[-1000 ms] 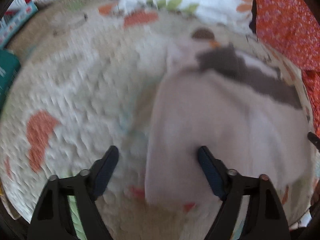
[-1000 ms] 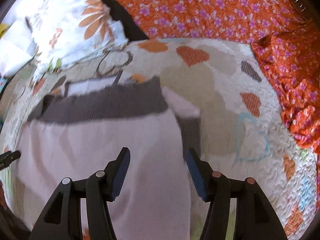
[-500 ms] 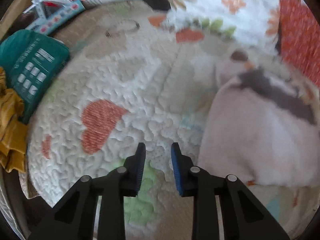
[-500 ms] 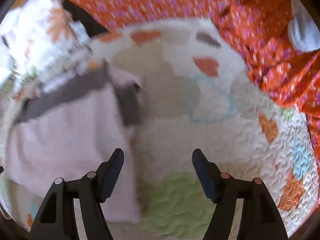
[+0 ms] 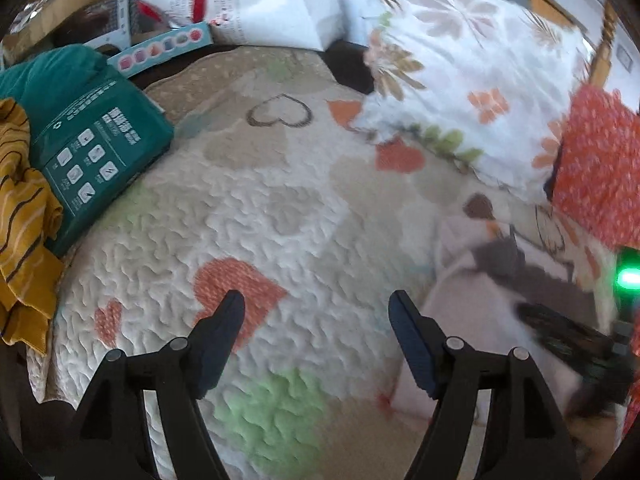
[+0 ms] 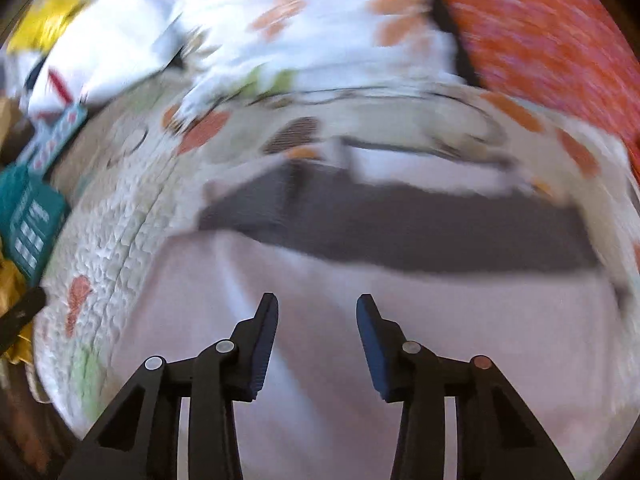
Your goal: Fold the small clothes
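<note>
A small pale pink garment with a dark grey band [image 6: 400, 320] lies flat on a quilted heart-pattern blanket [image 5: 280, 208]. It also shows at the right of the left wrist view [image 5: 472, 320]. My left gripper [image 5: 316, 316] is open and empty above the bare blanket, left of the garment. My right gripper [image 6: 316, 312] is open and empty, hovering over the pink part of the garment. The right wrist view is blurred by motion.
A green package [image 5: 92, 152] and a mustard striped cloth [image 5: 20, 200] lie at the blanket's left edge. A floral pillow [image 5: 472, 72] sits at the back, orange floral fabric [image 5: 600, 160] at the right. Boxes and papers [image 5: 240, 8] lie behind.
My left gripper moved left off the garment, narrowed, then opened wide again. My right gripper swung right off the garment and came back over it, its jaws now narrower.
</note>
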### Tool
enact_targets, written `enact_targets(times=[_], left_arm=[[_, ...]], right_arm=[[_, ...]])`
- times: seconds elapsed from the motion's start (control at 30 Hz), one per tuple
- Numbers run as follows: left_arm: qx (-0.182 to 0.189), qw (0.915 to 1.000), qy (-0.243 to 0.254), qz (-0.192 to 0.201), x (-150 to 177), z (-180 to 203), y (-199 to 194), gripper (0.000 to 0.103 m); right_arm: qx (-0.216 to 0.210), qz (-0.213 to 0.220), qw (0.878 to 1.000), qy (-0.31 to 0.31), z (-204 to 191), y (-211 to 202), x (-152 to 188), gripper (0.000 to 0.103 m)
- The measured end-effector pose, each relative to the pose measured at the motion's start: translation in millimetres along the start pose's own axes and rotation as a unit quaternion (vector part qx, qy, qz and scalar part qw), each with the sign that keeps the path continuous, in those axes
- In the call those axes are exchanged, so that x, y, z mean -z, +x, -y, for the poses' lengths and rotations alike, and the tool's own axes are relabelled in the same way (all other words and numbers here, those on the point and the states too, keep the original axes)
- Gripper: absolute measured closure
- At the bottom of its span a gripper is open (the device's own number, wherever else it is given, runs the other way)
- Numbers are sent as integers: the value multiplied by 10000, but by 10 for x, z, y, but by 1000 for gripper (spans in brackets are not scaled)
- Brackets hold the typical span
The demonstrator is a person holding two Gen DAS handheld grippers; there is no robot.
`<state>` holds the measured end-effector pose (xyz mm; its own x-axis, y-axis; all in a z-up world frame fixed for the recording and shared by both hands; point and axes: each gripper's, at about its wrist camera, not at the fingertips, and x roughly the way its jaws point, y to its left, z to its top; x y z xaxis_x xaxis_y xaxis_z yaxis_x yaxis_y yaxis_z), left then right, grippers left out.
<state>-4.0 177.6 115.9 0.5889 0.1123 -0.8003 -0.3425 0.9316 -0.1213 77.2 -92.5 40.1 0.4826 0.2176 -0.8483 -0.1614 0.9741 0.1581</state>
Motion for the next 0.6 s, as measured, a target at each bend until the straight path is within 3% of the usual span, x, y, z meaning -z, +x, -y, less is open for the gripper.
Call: enact_targets(times=[0.13,0.33,0.47,0.6], left_arm=[[10,9994,-329,134,-161,-205,-43,30],[22,9971,-758,105,-283,-463,-14,30],[-42,9970,-768,118,-274,-518,-31,30],[-172,9972,-692,220,-232,-490,-86,29]], right_arm=[[481,-260,9974,-460,-574,617,-424,60],[634,-358,9966,-394,-805,1012,-976,60],[370,-202,9985,-363,-851,844,-1066,59],[155,-155,9986,-489,-854,535,-806,55]])
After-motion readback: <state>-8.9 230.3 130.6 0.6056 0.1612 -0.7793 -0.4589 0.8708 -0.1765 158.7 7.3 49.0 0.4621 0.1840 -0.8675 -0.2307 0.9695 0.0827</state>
